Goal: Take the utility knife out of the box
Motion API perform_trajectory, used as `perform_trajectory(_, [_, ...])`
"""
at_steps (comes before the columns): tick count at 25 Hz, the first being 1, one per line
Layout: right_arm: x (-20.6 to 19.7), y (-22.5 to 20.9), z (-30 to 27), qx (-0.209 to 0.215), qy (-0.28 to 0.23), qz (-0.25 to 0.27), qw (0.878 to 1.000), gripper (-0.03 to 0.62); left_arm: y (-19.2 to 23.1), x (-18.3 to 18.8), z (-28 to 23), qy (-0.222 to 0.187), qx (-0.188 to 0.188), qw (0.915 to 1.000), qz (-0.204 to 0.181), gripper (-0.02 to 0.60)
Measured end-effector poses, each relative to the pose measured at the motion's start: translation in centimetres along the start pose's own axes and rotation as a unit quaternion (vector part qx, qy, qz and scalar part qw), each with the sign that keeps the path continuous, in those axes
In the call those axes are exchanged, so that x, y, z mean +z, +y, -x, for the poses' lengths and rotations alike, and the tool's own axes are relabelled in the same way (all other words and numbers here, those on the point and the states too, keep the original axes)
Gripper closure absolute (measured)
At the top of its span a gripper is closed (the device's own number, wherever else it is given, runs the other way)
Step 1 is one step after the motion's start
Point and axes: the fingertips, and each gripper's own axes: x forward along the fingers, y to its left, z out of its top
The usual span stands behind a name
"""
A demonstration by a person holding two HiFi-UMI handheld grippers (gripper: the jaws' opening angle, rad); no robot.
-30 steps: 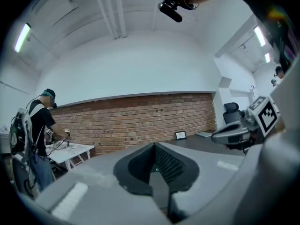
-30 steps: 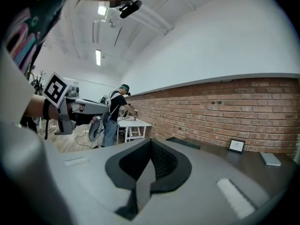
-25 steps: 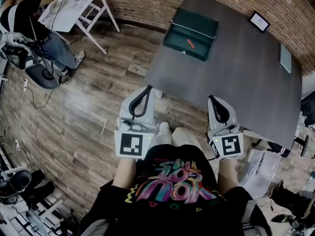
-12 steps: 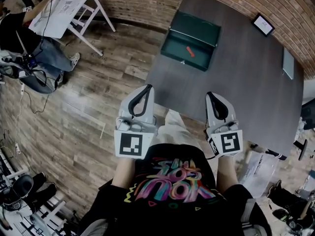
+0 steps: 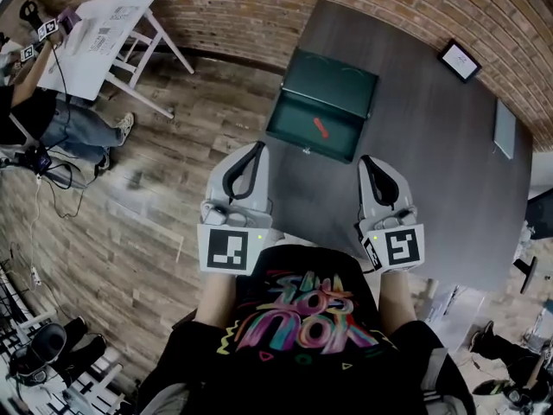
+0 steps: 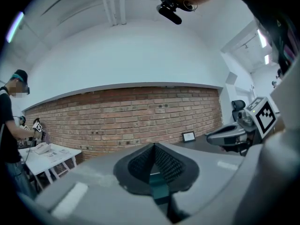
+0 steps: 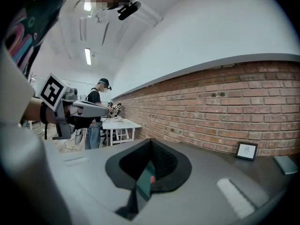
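Head view is showing the left gripper (image 5: pixel 257 149) and the right gripper (image 5: pixel 366 161) hovering side by side near the front edge of the dark table (image 5: pixel 449 171), both pinched together and holding nothing. Beyond them the green box (image 5: pixel 333 74) is lying open, with the red utility knife (image 5: pixel 320 128) resting inside. Left gripper view is showing its jaws meeting at the tips, empty. Right gripper view is showing the same closed, empty jaws, with box and knife lying beyond.

Lab-like workroom: brick wall (image 5: pixel 242 15) at twelve o'clock, white table (image 5: pixel 104 28) at ten, loose floor cables (image 5: pixel 43 175) at nine.
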Motion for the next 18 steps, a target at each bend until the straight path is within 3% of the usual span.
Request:
perform_trajectory(8, [0.8, -4.0, -2.6, -0.006, -0.012, -0.013, 1.000, 0.594, -0.6, 1.4, -5.5, -0.002, -0.017, 0.9998, -0.007, 0.580])
perform_trajectory(18, [0.3, -6.3, -3.1, -0.019, -0.009, -0.022, 1.000, 0.594, -1.1, 1.3, -8.0, 0.004, -0.035, 0.9994, -0.001, 0.580])
